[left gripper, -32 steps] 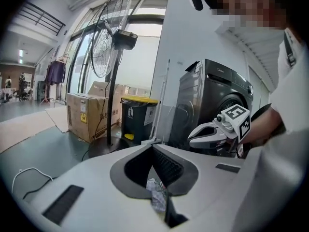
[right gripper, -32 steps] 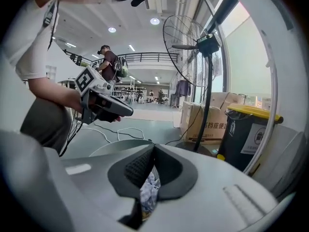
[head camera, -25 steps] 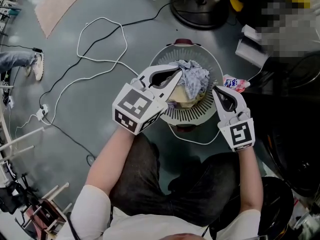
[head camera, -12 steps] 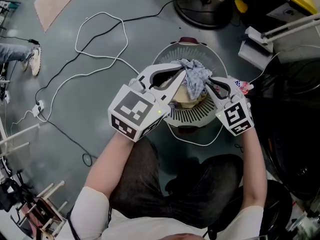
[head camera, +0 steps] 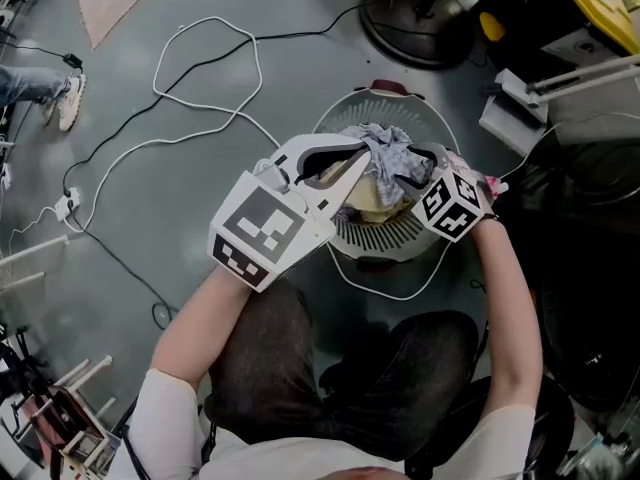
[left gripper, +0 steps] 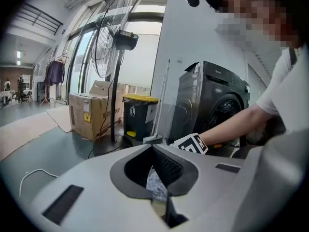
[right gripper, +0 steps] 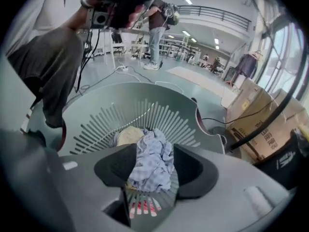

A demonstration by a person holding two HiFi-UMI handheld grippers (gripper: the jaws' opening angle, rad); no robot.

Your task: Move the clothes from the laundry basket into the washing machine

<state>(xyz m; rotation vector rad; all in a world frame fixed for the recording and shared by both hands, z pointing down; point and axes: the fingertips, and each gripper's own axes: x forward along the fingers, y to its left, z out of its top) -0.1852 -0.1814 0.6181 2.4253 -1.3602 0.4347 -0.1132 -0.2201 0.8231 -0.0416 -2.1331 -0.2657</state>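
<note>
Floor: smooth grey-green floor (head camera: 120, 218), crossed by a looped white cable (head camera: 205, 73); a round black fan base (head camera: 420, 28) sits beyond the basket.
Room: open hall with tall windows and a railed gallery above.
Laundry basket: round laundry basket (head camera: 385, 236) with slatted walls, on the floor in front of the person's knees.
Clothes: a blue-grey checked garment (head camera: 395, 156) is bunched on top, partly lifted above the rim; a cream garment (head camera: 362, 200) lies under it.
Left gripper: left gripper (head camera: 360, 158) has its jaws together, pinching a fold of the checked garment.
Right gripper: right gripper (head camera: 424, 164) points down into the basket; its jaws have just been opening and stand moderately apart, with the checked garment between them.
Left gripper view only: dark front-loading washing machine (left gripper: 217, 112), pedestal fan (left gripper: 113, 37), cardboard box (left gripper: 87, 115), yellow-lidded bin (left gripper: 139, 116).
Right gripper view only: the basket's inner slats.
</note>
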